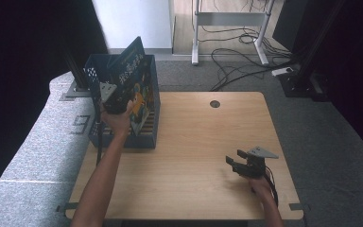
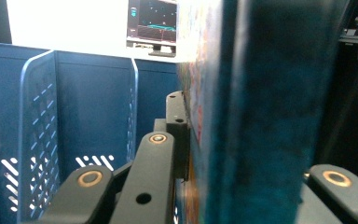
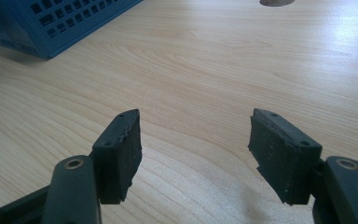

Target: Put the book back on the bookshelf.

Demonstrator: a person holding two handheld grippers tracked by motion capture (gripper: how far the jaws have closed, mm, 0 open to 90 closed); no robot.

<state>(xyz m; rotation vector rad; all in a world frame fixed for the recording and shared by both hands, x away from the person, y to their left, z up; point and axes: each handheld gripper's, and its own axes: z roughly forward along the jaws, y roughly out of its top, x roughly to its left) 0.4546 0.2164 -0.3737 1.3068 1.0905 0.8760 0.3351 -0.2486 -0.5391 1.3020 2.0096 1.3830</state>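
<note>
**Book clamped at the blue crate, far-left corner of the table**

At the far-left corner of the wooden table [image 1: 194, 142] stands a blue perforated crate [image 1: 146, 137], and the left gripper [image 1: 115, 97] is at it, its jaws clamped on a picture book [image 1: 139, 87] with a dark blue cover and bright cartoon print. The book stands on edge, tilted, its top corner rising above the crate's far rim and its lower part inside the crate. In the left gripper view the book's [image 2: 261, 116] dark spine runs up between the two jaws, with the crate's slotted walls [image 2: 37, 140] close on the left; whether the book touches those walls I cannot tell.

The right gripper [image 1: 236, 160] is low over the near-right part of the table, well apart from the crate, jaws standing apart with nothing between them. In its own view the two pads [image 3: 121, 149] frame bare wood, the crate's corner [image 3: 51, 23] far to the left.

A round cable hole [image 1: 214, 103] sits near the table's far edge. Beyond the table, cables [image 1: 236, 61] lie on the grey floor beside a white desk frame [image 1: 231, 23].
</note>
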